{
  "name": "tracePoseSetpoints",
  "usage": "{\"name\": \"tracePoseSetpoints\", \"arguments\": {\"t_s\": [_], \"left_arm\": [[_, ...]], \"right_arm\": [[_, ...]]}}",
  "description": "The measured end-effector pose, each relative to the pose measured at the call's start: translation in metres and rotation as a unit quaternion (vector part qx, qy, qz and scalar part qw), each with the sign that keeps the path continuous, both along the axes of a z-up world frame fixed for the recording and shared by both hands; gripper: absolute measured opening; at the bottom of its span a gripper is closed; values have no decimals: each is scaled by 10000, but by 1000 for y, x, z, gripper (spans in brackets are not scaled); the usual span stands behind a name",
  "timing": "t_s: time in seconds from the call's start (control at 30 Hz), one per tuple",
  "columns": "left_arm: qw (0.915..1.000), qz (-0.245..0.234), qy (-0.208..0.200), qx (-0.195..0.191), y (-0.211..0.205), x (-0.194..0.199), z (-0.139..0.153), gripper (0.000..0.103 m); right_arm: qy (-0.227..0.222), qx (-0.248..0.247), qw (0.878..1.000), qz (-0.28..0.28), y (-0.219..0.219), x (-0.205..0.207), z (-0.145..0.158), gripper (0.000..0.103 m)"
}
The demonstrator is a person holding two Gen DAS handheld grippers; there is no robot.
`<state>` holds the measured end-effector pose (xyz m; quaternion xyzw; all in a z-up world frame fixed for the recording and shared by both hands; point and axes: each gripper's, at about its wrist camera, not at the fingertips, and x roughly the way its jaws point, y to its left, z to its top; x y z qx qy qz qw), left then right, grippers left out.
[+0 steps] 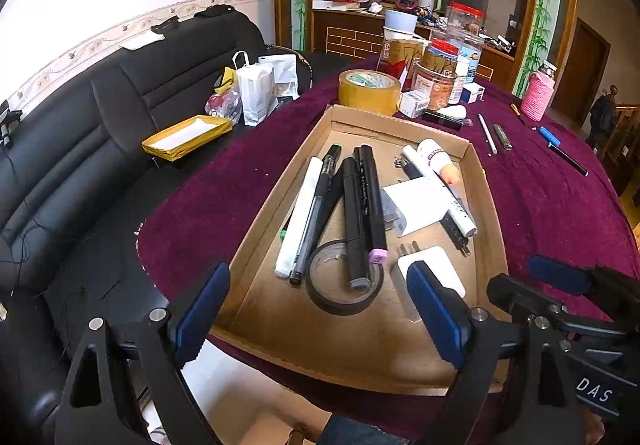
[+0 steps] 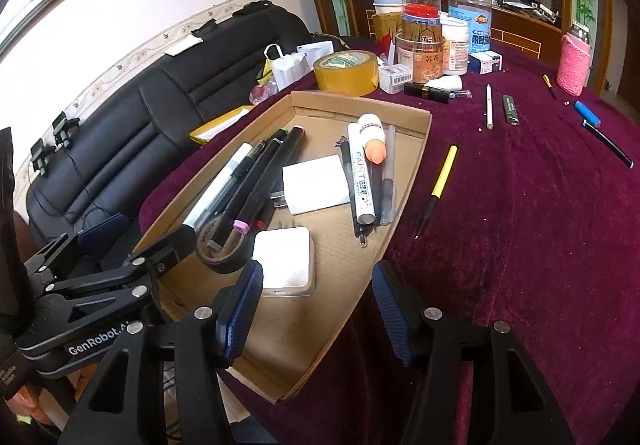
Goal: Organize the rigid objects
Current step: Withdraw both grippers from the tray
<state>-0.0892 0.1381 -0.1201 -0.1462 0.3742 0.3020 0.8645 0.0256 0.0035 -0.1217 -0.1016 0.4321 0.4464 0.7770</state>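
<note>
Left hand-held gripper [image 1: 318, 319] up close, blue pads spread wide and empty, hovering level over the near edge of the cardboard tray [image 1: 280, 349]. Right hand-held gripper [image 2: 318, 315] alongside it, also spread and empty, straddling the tray's near right wall. Inside the tray: the white charger [image 2: 285, 260] just ahead of the right gripper, a black tape roll [image 1: 344, 281], markers and pens piled together. Out on the maroon table [image 2: 520, 245], a yellow pen [image 2: 438, 187] lies loose beside the tray
</note>
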Motion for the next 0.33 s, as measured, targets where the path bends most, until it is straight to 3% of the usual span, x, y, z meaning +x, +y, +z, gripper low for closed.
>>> {"name": "tracePoseSetpoints", "arguments": {"t_s": [0.33], "left_arm": [[9999,128,-64,-18,13,-4,-5,89]], "right_arm": [[-34,-110,9999,-65,8,3,-3,61]]}}
